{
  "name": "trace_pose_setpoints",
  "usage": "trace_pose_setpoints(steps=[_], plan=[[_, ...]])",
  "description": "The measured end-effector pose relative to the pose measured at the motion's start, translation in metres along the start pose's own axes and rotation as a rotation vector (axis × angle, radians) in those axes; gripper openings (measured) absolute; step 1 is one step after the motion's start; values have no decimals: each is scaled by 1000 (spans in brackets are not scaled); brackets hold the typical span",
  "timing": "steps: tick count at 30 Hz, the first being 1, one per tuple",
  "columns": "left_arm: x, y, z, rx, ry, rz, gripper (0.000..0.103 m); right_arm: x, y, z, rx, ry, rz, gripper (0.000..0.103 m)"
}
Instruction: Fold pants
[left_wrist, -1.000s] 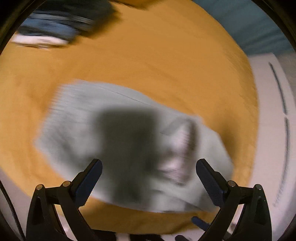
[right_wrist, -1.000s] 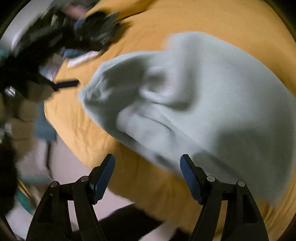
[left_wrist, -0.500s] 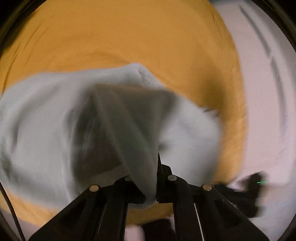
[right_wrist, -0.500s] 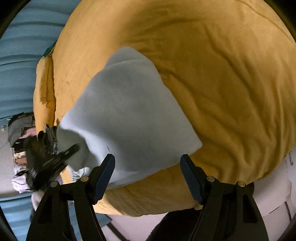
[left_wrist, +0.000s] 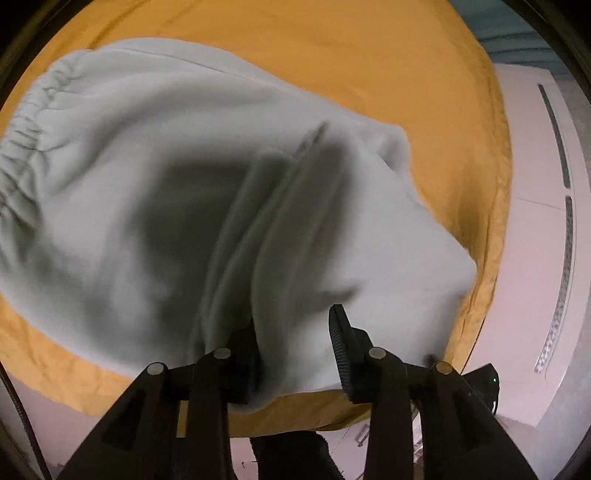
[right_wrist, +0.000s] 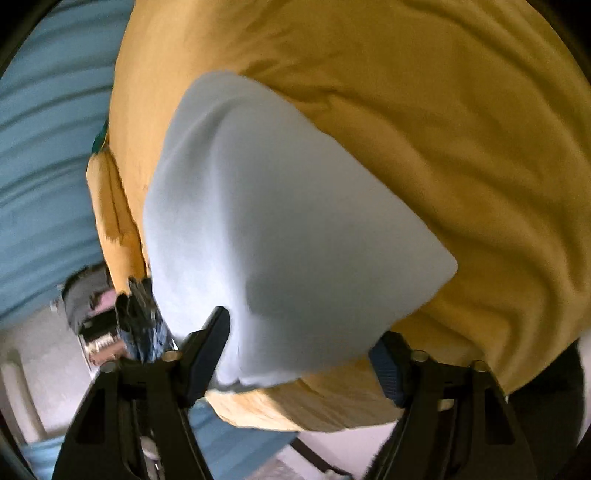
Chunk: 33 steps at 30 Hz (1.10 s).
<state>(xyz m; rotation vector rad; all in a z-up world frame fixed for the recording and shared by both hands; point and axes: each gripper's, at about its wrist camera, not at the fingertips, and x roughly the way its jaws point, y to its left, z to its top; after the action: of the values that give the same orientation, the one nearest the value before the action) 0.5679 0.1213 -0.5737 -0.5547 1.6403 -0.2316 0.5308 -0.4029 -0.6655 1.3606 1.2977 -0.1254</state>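
Pale grey-green sweatpants (left_wrist: 122, 192) lie folded on the mustard-yellow bed cover (left_wrist: 332, 51); the elastic waistband shows at far left. My left gripper (left_wrist: 295, 343) stands open at the near edge of the pants, with a raised fold of cloth still draped against its left finger (left_wrist: 243, 354). In the right wrist view the same pants (right_wrist: 280, 221) lie as a smooth folded block. My right gripper (right_wrist: 299, 350) is open, its fingers either side of the near edge of the pants, holding nothing.
The yellow cover (right_wrist: 461, 129) spreads wide behind the pants. A white appliance or cabinet (left_wrist: 543, 221) stands right of the bed. A blue curtain (right_wrist: 40, 155) hangs at left, with dark clutter (right_wrist: 110, 321) below it near the bed corner.
My left gripper, shut on a fold of the pants half a second ago, has opened. My right gripper has moved closer to the near edge of the pants, still open.
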Motion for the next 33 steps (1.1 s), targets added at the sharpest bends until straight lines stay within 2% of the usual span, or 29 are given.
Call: trace_pose_setpoints(steps=[1, 2, 4, 6, 7, 8, 9, 10, 12, 14, 16, 18, 19, 22, 24, 25, 26, 27, 28, 29, 31, 33], plan=[[4, -2, -2, 19, 6, 38, 30, -4, 0, -2, 12, -15, -8, 26], [9, -2, -6, 45, 30, 83, 23, -11, 5, -3, -6, -35, -23, 24], [24, 4, -16, 60, 81, 132, 17, -27, 11, -2, -92, -72, -119, 23], [29, 8, -23, 60, 90, 137, 17, -14, 0, 6, -98, -2, -196, 23], [27, 7, -23, 61, 84, 140, 17, -5, -4, 10, -93, 47, -218, 29], [23, 4, -23, 56, 84, 134, 18, 1, -5, 14, -94, 86, -236, 40], [15, 1, -22, 48, 80, 113, 20, 3, -1, 18, -111, 130, -259, 47], [5, -3, -23, 45, 66, 94, 25, 0, 4, 19, -131, 147, -265, 53], [-18, -10, -24, 60, 32, 79, 38, -11, 22, 17, -192, 161, -301, 53], [-42, -16, -18, 65, -33, 70, 60, -27, 50, 11, -297, 158, -373, 59], [-52, -19, 1, 66, -87, 25, 71, -34, 88, 7, -435, 147, -400, 59], [-41, -25, 21, 69, -91, 1, 72, -23, 134, 4, -569, 183, -406, 60], [-32, -26, 35, 65, -78, -19, 72, -9, 166, 3, -676, 204, -407, 60], [2, -22, 63, 68, 7, -61, 72, 46, 242, -6, -1014, 298, -444, 60], [15, -20, 66, 100, 35, 17, 72, 90, 271, -8, -1172, 402, -495, 61], [20, -21, 66, 128, 35, 50, 69, 117, 282, -10, -1262, 455, -542, 61], [21, -21, 64, 146, 17, 85, 54, 130, 284, -9, -1326, 492, -577, 61], [21, -20, 61, 152, -1, 110, 47, 155, 285, -11, -1409, 572, -619, 61], [18, -13, 60, 153, -16, 120, 38, 170, 284, -11, -1452, 609, -660, 61], [14, -5, 59, 135, -34, 113, 29, 184, 283, -13, -1488, 638, -695, 61], [9, 5, 56, 94, -54, 82, 22, 208, 278, -16, -1546, 719, -726, 60], [3, 13, 51, 72, -71, 62, 21, 220, 280, -21, -1541, 782, -697, 39]])
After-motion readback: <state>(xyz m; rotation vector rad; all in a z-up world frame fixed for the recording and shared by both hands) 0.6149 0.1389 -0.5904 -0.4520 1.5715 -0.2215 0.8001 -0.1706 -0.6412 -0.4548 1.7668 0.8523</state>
